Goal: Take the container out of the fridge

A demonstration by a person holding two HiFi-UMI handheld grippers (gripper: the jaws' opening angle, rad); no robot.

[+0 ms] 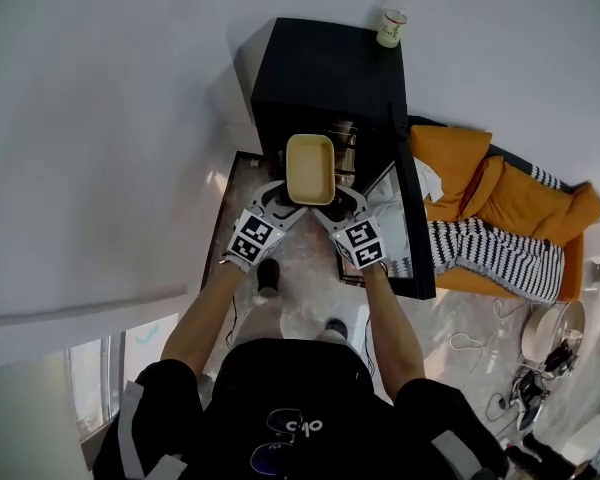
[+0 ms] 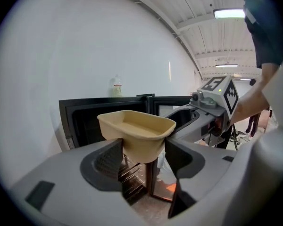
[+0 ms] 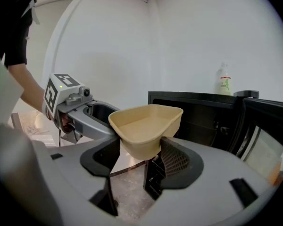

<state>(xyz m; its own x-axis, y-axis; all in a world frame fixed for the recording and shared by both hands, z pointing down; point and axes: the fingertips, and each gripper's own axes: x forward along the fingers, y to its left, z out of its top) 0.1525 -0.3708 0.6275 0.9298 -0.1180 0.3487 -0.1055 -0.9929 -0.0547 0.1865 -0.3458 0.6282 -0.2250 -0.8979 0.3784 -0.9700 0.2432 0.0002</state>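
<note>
A shallow, cream-coloured container [image 1: 310, 168] with rounded corners is held in the air just in front of the open fridge [image 1: 325, 68], outside its dark interior and above the floor [image 1: 300, 268]. Two hand-held tools carry it between them. The left tool [image 1: 280, 196] pinches the container's lower wall from the person's left; in the left gripper view, its jaws press on either side of the container [image 2: 137, 128]. The right tool [image 1: 338, 203] pinches the same container from the other side, and the right gripper view shows its jaws pressed against the container [image 3: 146, 126] too. Each tool has a cube of black-and-white square markers near the hand.

The fridge is a small black box standing on the floor against a white wall. Its door [image 1: 412, 218] is swung open to the person's right, and wire shelves show inside. A small bottle [image 1: 391, 28] with a pale label (print too small to read) stands upright on the fridge's top, near the back right corner. Beyond the door lie orange cushions [image 1: 500, 198] and a black-and-white striped fabric [image 1: 500, 258].
</note>
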